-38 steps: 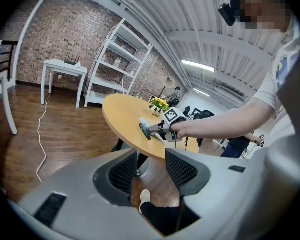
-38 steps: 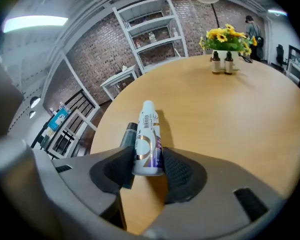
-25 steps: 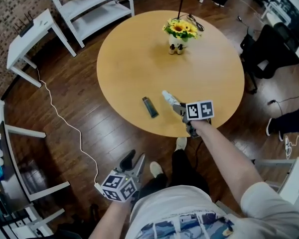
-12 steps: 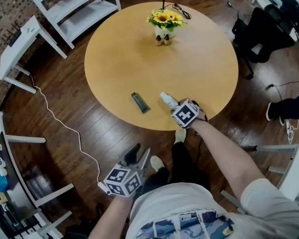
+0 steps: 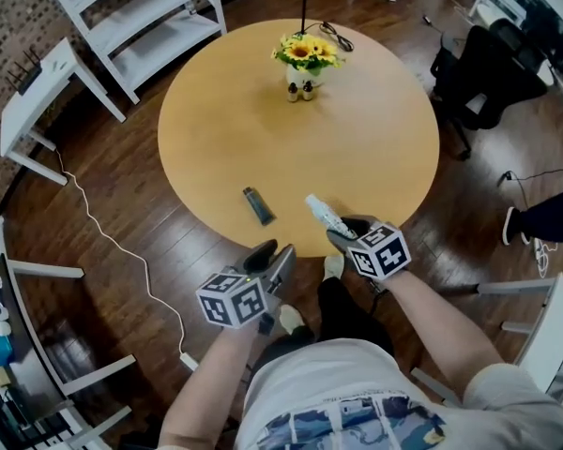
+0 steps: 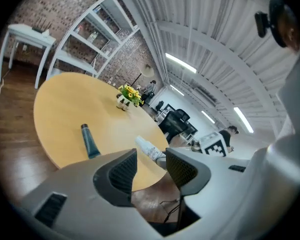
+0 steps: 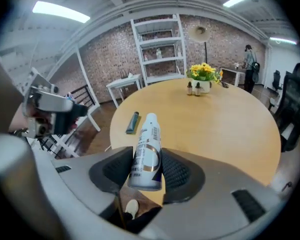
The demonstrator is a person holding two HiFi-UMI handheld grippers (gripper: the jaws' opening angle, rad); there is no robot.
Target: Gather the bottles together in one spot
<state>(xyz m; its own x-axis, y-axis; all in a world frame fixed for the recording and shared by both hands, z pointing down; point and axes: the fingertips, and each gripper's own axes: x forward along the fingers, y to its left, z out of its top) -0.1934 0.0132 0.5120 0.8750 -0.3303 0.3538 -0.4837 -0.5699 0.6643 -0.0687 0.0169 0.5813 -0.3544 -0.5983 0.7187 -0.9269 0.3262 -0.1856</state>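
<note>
While pinching the white bottle [image 7: 147, 149] by its base in the right gripper [image 7: 149, 166], jaws just now closing and pressed against both its sides, holds it at the near rim of the round wooden table [image 5: 375, 148], cap end pointing in over the tabletop. Carries the left gripper [image 6: 151, 159] off the table's near edge, beside the right one, jaws partway apart, a narrow gap with nothing in it. Sees a dark teal tube [image 5: 258, 206] lying flat on the tabletop near that edge, to the left of the white bottle and apart from it. Finds two small brown bottles [image 5: 298, 90] standing side by side at the far side of the table, just in front of a pot of yellow flowers [image 5: 305, 52], well apart from the white bottle and the tube. Cannot tell whether the white bottle touches the tabletop.
</note>
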